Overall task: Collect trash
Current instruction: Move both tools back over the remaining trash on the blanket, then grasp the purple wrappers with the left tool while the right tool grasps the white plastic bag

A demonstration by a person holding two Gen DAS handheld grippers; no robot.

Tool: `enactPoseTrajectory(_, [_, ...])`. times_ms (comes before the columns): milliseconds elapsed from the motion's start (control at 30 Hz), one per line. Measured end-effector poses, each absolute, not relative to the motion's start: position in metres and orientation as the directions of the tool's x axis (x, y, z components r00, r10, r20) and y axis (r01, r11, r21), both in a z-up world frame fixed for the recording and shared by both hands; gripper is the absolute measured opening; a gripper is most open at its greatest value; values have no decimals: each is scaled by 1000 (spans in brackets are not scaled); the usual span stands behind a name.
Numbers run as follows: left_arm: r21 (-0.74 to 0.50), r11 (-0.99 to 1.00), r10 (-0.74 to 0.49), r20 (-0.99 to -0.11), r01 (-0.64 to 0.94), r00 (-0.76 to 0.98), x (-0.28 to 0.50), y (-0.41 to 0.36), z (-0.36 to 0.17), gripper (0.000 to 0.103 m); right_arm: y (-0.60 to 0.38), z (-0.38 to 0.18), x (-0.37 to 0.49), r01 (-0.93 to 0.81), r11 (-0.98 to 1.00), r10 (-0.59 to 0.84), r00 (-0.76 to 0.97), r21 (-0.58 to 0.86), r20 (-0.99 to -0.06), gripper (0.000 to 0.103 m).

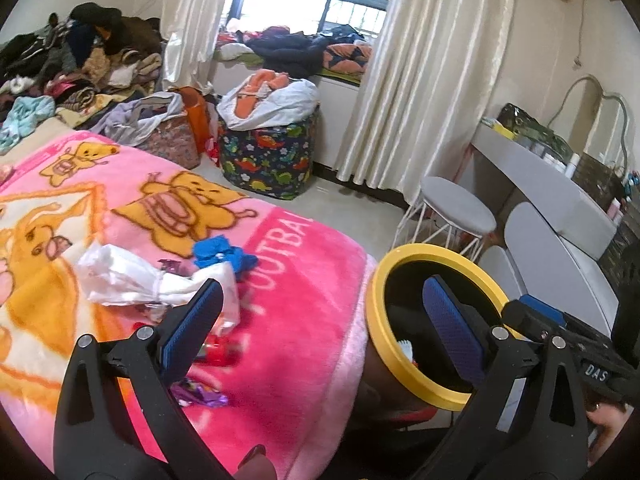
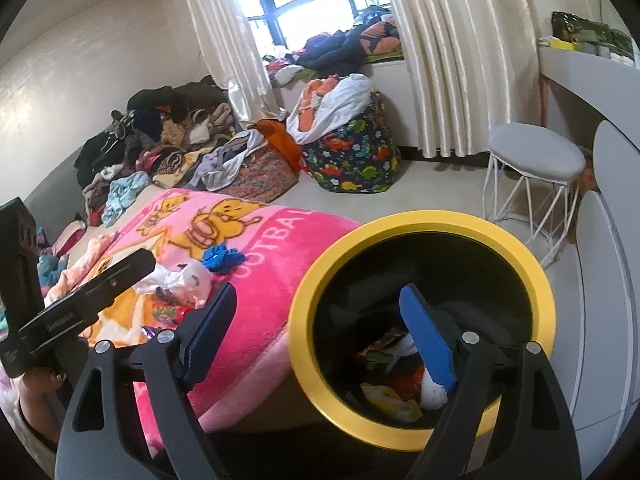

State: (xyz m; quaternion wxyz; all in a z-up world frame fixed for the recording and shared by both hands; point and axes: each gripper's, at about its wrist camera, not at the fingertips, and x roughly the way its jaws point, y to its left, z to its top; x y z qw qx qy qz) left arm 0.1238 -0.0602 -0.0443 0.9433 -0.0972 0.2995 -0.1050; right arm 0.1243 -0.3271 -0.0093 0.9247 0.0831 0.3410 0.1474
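Observation:
Loose trash lies on the pink cartoon blanket (image 1: 304, 320): a crumpled white plastic bag (image 1: 120, 280), a blue scrap (image 1: 222, 256), a red wrapper (image 1: 218, 350) and a purple wrapper (image 1: 196, 394). My left gripper (image 1: 320, 316) hovers open over the blanket's edge, just past the wrappers, with nothing between its pads. Beside the bed stands a black bin with a yellow rim (image 2: 420, 220). Wrappers and white paper (image 2: 392, 392) lie in its bottom. My right gripper (image 2: 320, 328) is open and empty, one finger above the bin's mouth. In the right wrist view the blue scrap (image 2: 222, 258) and white bag (image 2: 180, 280) lie left of it.
A grey stool (image 1: 456, 204) with white wire legs stands behind the bin. A white desk (image 1: 540, 184) runs along the right. A dinosaur-print basket (image 1: 268, 160) full of laundry sits by the curtains. A clothes pile (image 1: 80, 60) covers the bed's far end.

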Motion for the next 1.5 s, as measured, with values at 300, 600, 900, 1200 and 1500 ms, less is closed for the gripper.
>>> enactPoseTrajectory(300, [-264,961,-218,-540,83,813,124,-33,-46,92,-300,-8,124,-267,935,356,706,235,-612,82])
enactPoseTrajectory(600, [-281,959,-182,-540,28,822,124,-5,-51,92,-274,-6,131,-316,925,378,685,213,-622,82])
enactPoseTrajectory(900, [-295,954,-125,-565,-57,816,123,33,-65,92,-243,-14,147,-373,904,415,647,210,-640,83])
enactPoseTrajectory(1200, [-335,931,-90,-600,-148,795,124,73,-83,92,-200,-29,168,-443,869,467,582,221,-666,82])
enactPoseTrajectory(1500, [-356,923,-122,-637,-149,761,114,93,-102,83,-170,-45,202,-482,833,519,510,272,-686,74])
